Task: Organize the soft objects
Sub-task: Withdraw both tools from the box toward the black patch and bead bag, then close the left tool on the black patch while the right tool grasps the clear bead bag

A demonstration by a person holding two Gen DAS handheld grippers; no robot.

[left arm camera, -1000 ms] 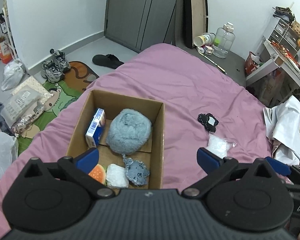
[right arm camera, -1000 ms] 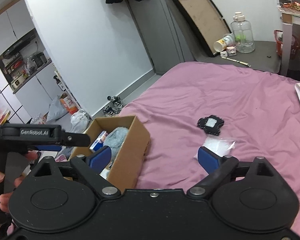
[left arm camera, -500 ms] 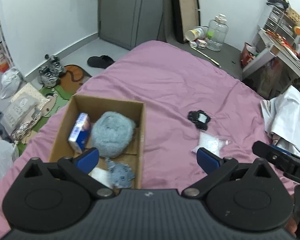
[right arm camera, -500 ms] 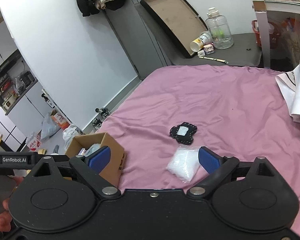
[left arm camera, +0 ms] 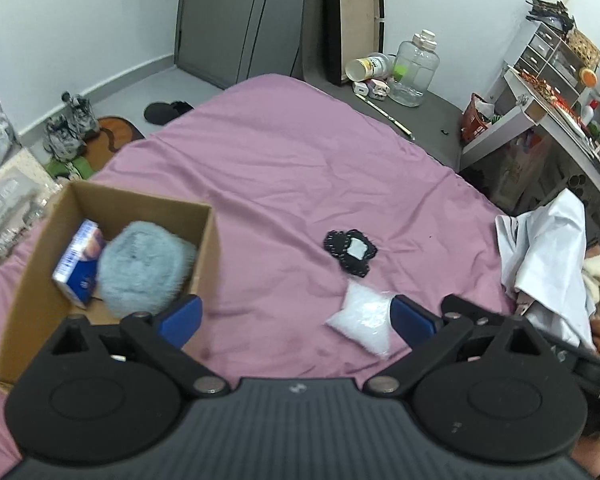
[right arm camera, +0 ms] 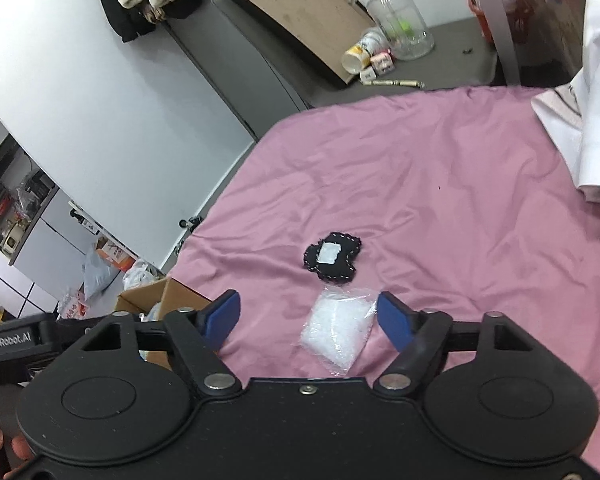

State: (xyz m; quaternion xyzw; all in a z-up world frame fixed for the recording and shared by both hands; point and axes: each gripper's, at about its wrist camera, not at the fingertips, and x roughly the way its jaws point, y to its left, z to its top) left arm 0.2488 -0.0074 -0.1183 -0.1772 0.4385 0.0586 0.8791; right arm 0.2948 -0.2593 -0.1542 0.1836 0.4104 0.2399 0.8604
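A small clear plastic bag [right arm camera: 337, 331] stuffed with white, fluffy filling lies flat on the bed, crinkled at its edges. It sits right between the blue-padded jaws of the right gripper [right arm camera: 308, 317], which stand wide apart with nothing in them and no pad touching the bag. Seen from the left gripper [left arm camera: 296, 316], whose jaws are also spread wide and empty, the same bag [left arm camera: 364, 322] lies just inside the right-hand pad.

Just beyond the bag, ahead of the jaws, rests a flat black felt patch [right arm camera: 333, 256] with a lobed outline, pale stitching round its rim and a white square sewn in the middle.

To the left of the left gripper's jaws stands an open brown cardboard box [left arm camera: 208, 240]. Inside it a round, shaggy grey-blue plush [left arm camera: 142, 268] presses against a blue-and-white carton [left arm camera: 78, 266] tilted on its side.

Everything rests on a smooth pink bedsheet [left arm camera: 300, 168] with soft creases. Off to the right of the jaws lies a rumpled heap of white cloth [left arm camera: 548, 256]. Past the foot of the bed, a clear plastic jug [left arm camera: 414, 70] stands on the dark floor.
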